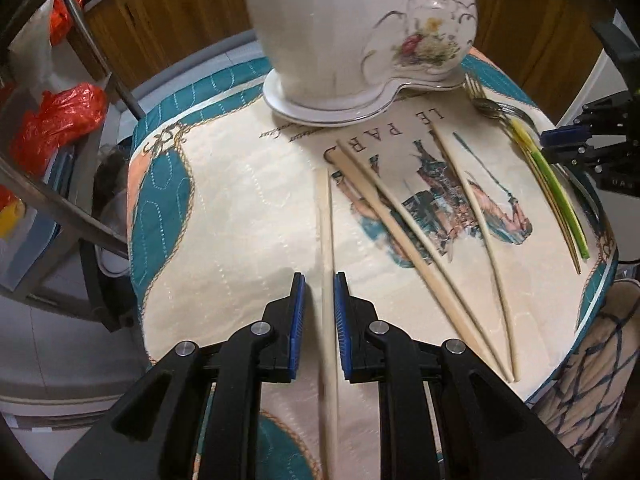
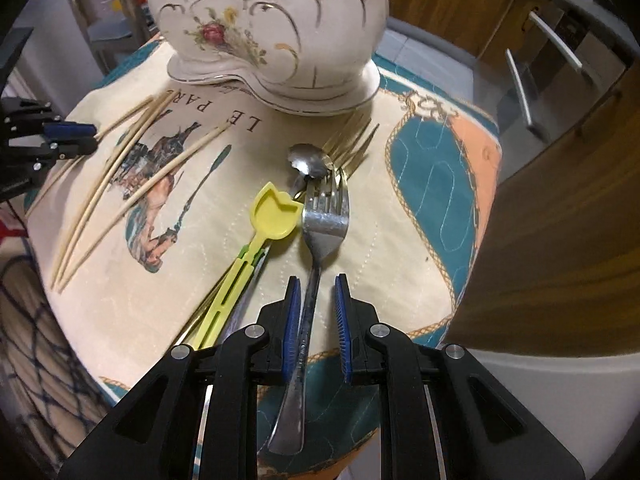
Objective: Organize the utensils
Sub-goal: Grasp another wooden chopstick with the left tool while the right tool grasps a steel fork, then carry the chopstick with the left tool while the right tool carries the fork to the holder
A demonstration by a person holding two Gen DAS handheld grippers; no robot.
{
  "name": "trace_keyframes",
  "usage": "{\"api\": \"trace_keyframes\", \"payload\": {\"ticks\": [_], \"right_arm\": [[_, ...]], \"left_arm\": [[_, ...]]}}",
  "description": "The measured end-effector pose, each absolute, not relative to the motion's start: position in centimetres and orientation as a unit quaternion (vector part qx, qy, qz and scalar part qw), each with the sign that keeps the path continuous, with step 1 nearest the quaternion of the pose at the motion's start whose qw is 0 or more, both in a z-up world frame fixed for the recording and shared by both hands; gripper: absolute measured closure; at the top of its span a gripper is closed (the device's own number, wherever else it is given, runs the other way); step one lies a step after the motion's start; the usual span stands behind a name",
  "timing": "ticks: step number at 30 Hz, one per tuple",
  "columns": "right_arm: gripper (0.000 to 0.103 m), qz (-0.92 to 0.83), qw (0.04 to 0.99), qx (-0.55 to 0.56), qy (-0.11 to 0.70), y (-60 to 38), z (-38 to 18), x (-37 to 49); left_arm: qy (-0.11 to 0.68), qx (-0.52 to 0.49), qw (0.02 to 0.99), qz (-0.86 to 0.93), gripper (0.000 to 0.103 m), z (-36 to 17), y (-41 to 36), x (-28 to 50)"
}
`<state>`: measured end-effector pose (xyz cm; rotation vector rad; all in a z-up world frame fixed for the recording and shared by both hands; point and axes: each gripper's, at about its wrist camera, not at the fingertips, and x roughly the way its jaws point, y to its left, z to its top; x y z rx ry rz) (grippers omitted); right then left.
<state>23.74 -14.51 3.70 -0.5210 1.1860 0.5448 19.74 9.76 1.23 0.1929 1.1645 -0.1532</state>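
A white flowered ceramic holder (image 1: pixel 320 32) stands at the back of the cloth-covered table; it also shows in the right wrist view (image 2: pixel 280 28). My left gripper (image 1: pixel 319 280) is open, its jaws either side of a wooden chopstick (image 1: pixel 326 220) lying on the cloth. Three more chopsticks (image 1: pixel 400 216) lie to its right. My right gripper (image 2: pixel 317 282) is open around the handle of a steel fork (image 2: pixel 324 224). Beside the fork lie a yellow plastic spoon (image 2: pixel 272 216), a metal spoon (image 2: pixel 308 160) and gold forks (image 2: pixel 352 140).
The printed cloth (image 1: pixel 240 200) covers a small round table whose edges drop off near both grippers. Red plastic bags (image 1: pixel 60 120) and metal chair legs (image 1: pixel 48 208) are to the left. Wooden cabinets (image 2: pixel 560 220) stand to the right.
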Motion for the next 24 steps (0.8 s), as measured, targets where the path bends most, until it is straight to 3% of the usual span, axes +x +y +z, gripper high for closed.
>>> {"api": "trace_keyframes", "payload": {"ticks": [10,14,16,24], "right_arm": [[0.086,0.242,0.718,-0.260,0.599,-13.0,3.6,25.7],[0.096,0.243,0.718,-0.257,0.599,-12.6,3.6,25.9],[0.097,0.256,0.724,-0.239,0.594,-13.1,3.8,25.5],[0.097,0.282,0.756,-0.167,0.566,-16.2,5.5,25.1]], "left_arm": [[0.614,0.151,0.770,-0.083,0.088,1.2,8.7,21.4],[0.631,0.167,0.752,-0.088,0.089,1.1,8.3,21.0],[0.628,0.159,0.756,-0.095,0.097,1.2,8.3,20.6],[0.571,0.077,0.811,-0.103,0.098,2.1,10.7,18.5]]}}
